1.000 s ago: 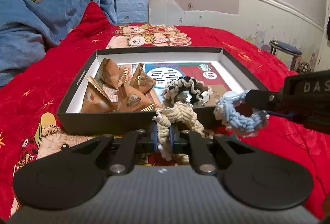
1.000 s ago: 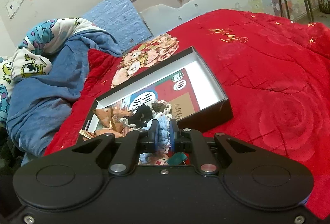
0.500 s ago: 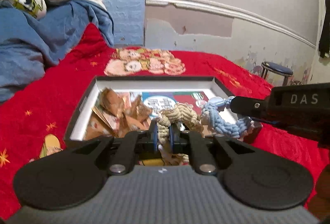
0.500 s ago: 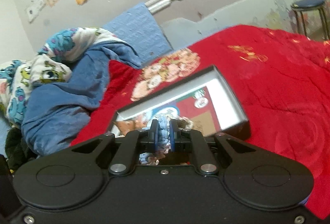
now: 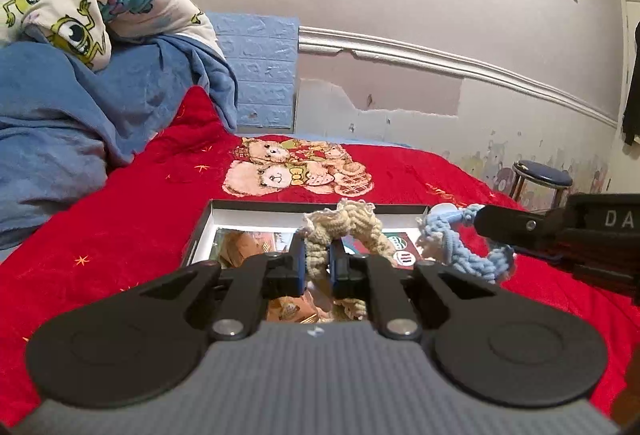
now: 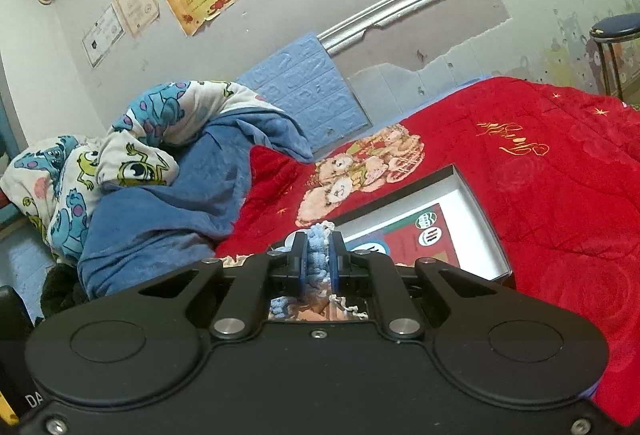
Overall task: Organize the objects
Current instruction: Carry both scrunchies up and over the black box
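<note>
My left tool (image 5: pixel 316 267) is clamped on a cream braided-yarn scrunchie (image 5: pixel 344 231), and my right tool (image 6: pixel 318 263) is clamped on a pale blue braided-yarn scrunchie (image 6: pixel 318 255); in the left view that blue ring (image 5: pixel 464 251) hangs from the tip of the right tool, just beside the cream one. Both are held in the air above the shallow black cardboard box with a white inner wall (image 5: pixel 256 213) that sits on the red quilted bedspread (image 5: pixel 120 227).

Inside the box I can see a printed red-and-green card on the bottom (image 6: pixel 432 235) and some brown paper-wrapped packets (image 5: pixel 244 247) at its left end, mostly hidden behind my tool. As I judge it, the sorting is partly done: the packets are already in the box, and these two scrunchies are gripped but not yet put anywhere. Whether they belong in the box or somewhere else on the bed I cannot tell. What remains is to carry both to their place, let go, and check for anything hidden under my tools.
</note>
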